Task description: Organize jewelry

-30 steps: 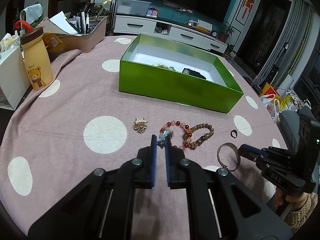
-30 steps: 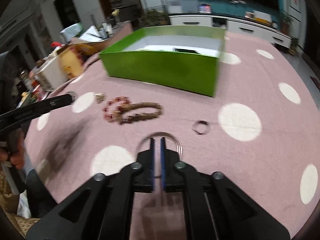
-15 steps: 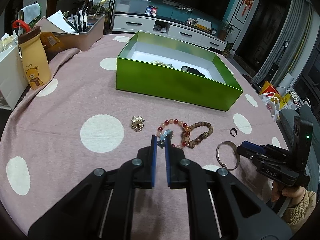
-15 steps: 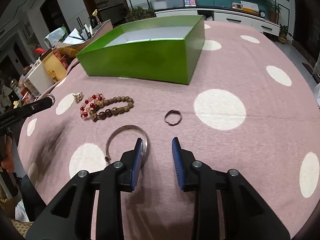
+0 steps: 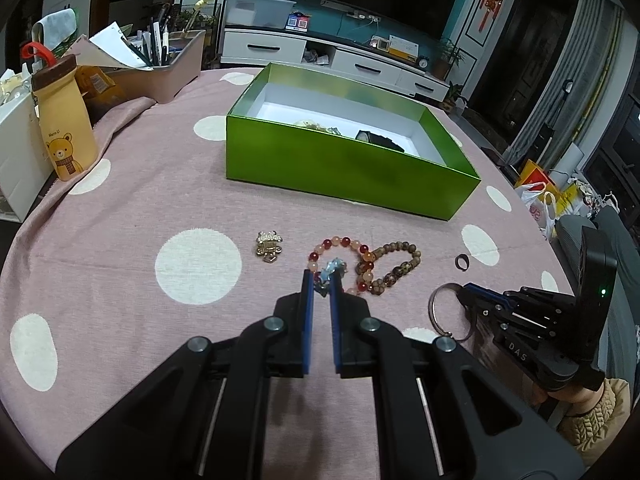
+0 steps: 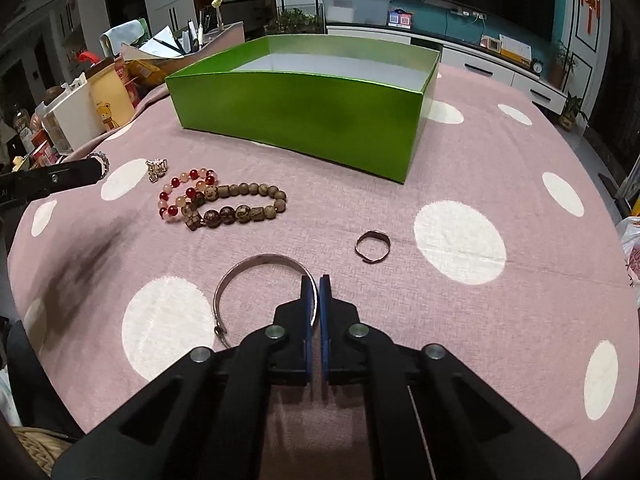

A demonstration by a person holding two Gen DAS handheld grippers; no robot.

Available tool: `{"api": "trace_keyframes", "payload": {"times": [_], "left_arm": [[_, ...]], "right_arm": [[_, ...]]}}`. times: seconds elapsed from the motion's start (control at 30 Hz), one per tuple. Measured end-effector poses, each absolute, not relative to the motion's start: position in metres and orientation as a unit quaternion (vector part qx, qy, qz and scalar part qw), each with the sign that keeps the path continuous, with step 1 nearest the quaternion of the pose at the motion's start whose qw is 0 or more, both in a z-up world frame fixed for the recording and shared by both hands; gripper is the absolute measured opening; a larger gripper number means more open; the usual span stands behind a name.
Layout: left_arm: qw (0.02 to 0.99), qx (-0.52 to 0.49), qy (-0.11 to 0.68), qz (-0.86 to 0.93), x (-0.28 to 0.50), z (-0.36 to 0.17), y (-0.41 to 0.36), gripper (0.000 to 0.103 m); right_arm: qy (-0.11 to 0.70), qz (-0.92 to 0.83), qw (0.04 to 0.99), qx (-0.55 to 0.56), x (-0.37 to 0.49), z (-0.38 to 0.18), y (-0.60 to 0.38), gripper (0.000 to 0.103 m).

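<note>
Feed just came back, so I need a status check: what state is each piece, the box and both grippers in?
Left gripper: shut on a small silvery-blue trinket.
Right gripper: shut on the metal bangle.
Green box: open, lidless.
Red bead bracelet: on the cloth, overlapping the wooden bead bracelet.
Dark ring: loose on the cloth.
Gold charm: loose on the cloth.

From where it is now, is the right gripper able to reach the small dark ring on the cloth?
Probably yes. The small dark ring lies alone on the cloth just ahead of the right gripper, with nothing between them. But the gripper is already shut on the silver bangle, so it would need to free that first.
</note>
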State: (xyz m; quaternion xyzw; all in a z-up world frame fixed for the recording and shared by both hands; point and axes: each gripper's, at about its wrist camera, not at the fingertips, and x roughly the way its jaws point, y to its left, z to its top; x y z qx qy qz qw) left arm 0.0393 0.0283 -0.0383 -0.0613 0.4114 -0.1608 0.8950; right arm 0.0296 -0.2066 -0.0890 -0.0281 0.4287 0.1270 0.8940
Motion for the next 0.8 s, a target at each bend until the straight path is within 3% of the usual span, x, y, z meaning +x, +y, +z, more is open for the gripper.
{"api": "trace_keyframes", "payload": {"times": [0.8], "left_arm": [[0.918, -0.054, 0.354, -0.173, 0.067, 0.014, 0.026, 0.007]], "right_arm": [[0.305, 0.096, 0.947, 0.015, 0.048, 0.013, -0.255, 0.003]]}}
